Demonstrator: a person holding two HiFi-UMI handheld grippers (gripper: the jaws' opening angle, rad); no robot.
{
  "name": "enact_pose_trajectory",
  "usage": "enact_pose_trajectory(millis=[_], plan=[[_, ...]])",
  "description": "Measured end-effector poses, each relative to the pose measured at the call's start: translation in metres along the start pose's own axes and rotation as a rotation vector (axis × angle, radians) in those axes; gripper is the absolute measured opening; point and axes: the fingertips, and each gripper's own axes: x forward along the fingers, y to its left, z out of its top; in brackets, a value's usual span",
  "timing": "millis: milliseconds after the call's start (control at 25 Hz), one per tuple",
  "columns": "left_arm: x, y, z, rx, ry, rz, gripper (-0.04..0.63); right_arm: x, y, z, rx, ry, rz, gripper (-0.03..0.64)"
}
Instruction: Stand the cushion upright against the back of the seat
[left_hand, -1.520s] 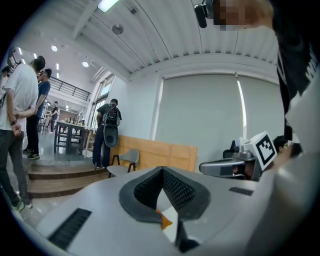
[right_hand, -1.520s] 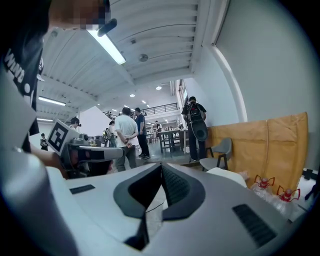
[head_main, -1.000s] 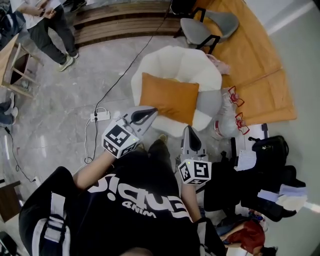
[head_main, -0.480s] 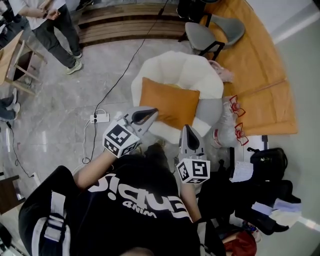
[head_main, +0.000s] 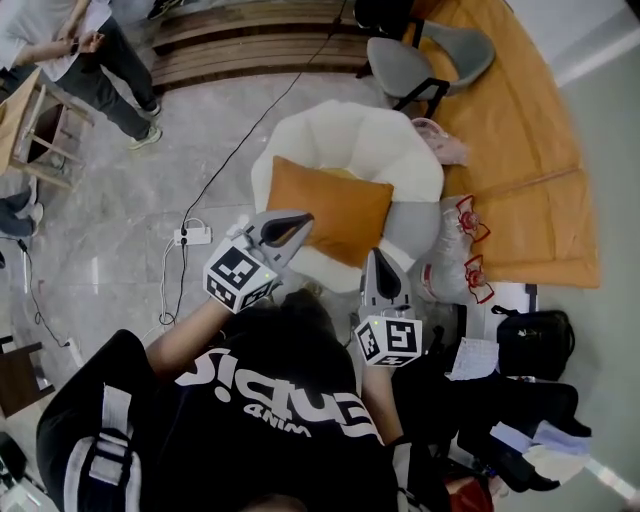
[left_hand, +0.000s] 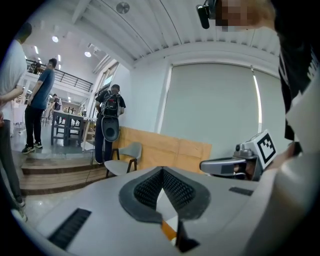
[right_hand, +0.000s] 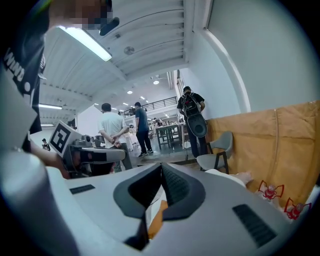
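The orange cushion (head_main: 328, 205) lies on the white padded seat (head_main: 345, 130) with its broad face turned up toward the head camera, so it looks to be lying down rather than standing. In the head view its long axis runs across the picture from left to right, with the left end a little higher than the right. One long edge points toward the seat's curved, puffy back. The other long edge lies along the front rim, nearest the person.

The left gripper (head_main: 299, 219) is held just at the cushion's near left corner, and its tip overlaps the orange edge in the head view. Its jaws are pressed together with nothing between them. In its own view only a thin sliver of orange shows low down past the closed pads.

The right gripper (head_main: 378, 257) points at the cushion's near right corner. Its jaws are also together and empty, and a strip of orange shows below them in its own view. I cannot tell whether either tip actually touches the fabric.

A grey chair (head_main: 425, 55) stands beyond the seat. A power strip (head_main: 195, 236) lies on the floor (head_main: 130, 200) to the left, and a person (head_main: 85, 55) stands near the wooden steps (head_main: 250, 45).
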Motion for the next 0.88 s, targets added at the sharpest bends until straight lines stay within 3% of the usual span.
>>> enact_pose_trajectory(millis=[280,880], plan=[[0.041,0.010,0.000,-0.020,0.009,0.059,0.008,0.031,-0.045,-0.007,0.016,0.040,0.068,0.021],[0.075,0.068,-0.039,-0.121,0.087,0.077,0.009,0.128,-0.046,-0.026,-0.003,0.122,0.159,0.021]])
